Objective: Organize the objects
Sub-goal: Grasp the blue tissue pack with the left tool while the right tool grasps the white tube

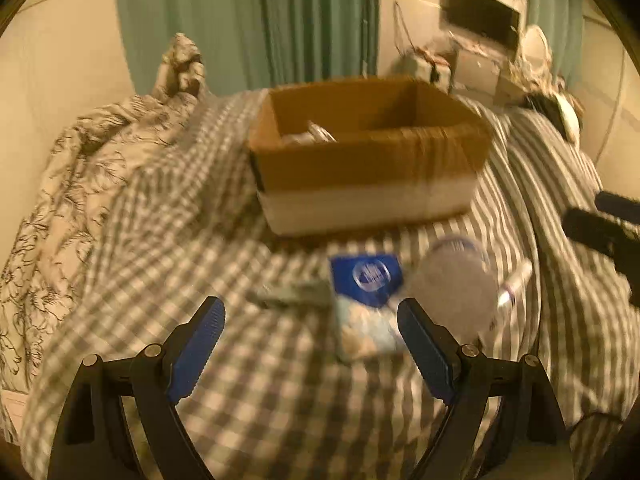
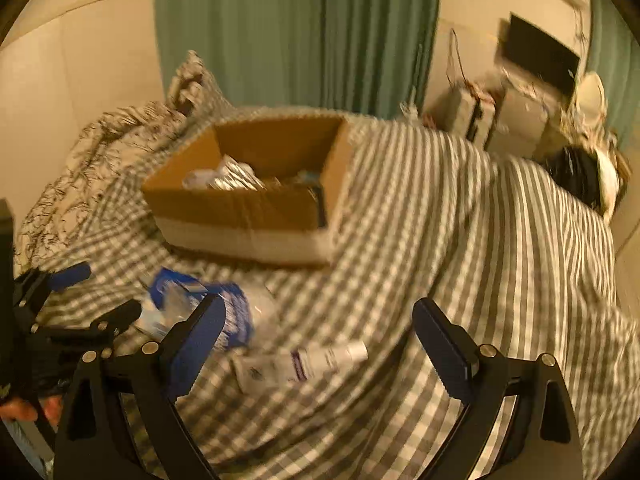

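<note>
Checked bedspread [image 1: 280, 380] blurred, cardboard box [image 1: 368, 160] contents indistinct, left gripper [image 1: 310, 324] and right gripper [image 2: 320, 320] jaws open, empty.

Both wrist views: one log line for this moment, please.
left gripper: open, empty | right gripper: open, empty | cardboard box: partly filled | on bedspread: blue packet, white tube

Both views are dim and tinted a warm yellow. Motion blur smears the cardboard box [image 1: 368, 152] and the checked bedspread [image 1: 240, 380] around it. Fisheye distortion bends the walls, and black vignetting darkens the corners. The curtain [image 2: 296, 32] looks soft.
</note>
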The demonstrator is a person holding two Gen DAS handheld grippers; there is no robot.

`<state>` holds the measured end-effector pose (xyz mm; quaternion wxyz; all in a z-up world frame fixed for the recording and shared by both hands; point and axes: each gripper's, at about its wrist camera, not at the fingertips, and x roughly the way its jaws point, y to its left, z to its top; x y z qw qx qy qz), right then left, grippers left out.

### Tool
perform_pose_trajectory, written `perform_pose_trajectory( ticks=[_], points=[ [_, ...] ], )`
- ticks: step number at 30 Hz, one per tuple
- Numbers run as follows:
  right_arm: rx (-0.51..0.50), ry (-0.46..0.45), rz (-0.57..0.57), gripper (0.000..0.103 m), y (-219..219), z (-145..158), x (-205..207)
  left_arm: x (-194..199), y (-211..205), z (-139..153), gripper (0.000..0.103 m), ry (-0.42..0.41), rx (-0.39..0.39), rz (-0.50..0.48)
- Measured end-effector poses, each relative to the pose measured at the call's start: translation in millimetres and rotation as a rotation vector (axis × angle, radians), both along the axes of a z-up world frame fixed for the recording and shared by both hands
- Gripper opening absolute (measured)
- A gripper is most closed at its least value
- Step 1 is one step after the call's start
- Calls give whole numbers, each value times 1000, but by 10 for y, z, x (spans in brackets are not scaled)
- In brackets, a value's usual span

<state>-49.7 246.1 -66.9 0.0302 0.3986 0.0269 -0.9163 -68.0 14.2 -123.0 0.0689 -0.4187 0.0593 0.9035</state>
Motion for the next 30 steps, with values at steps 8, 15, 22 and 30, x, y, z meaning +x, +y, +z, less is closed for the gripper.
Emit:
perform_pose_trajectory(
  ticks=[8, 15, 22, 30],
  points=[
    [-62, -21, -35, 95, 204, -107, -24, 19, 396, -288, 91, -44, -85, -125],
    [-42, -81, -65, 95, 206, -275, -68, -150, 404, -484, 80, -74, -87, -113],
    [-58, -200, -122, 95, 171, -566, 7, -125, 328, -438, 56, -67, -8, -113],
    [-127, -280, -205, 95, 130, -856, -223, -42, 81, -150, 56, -6, 64, -81]
  ],
)
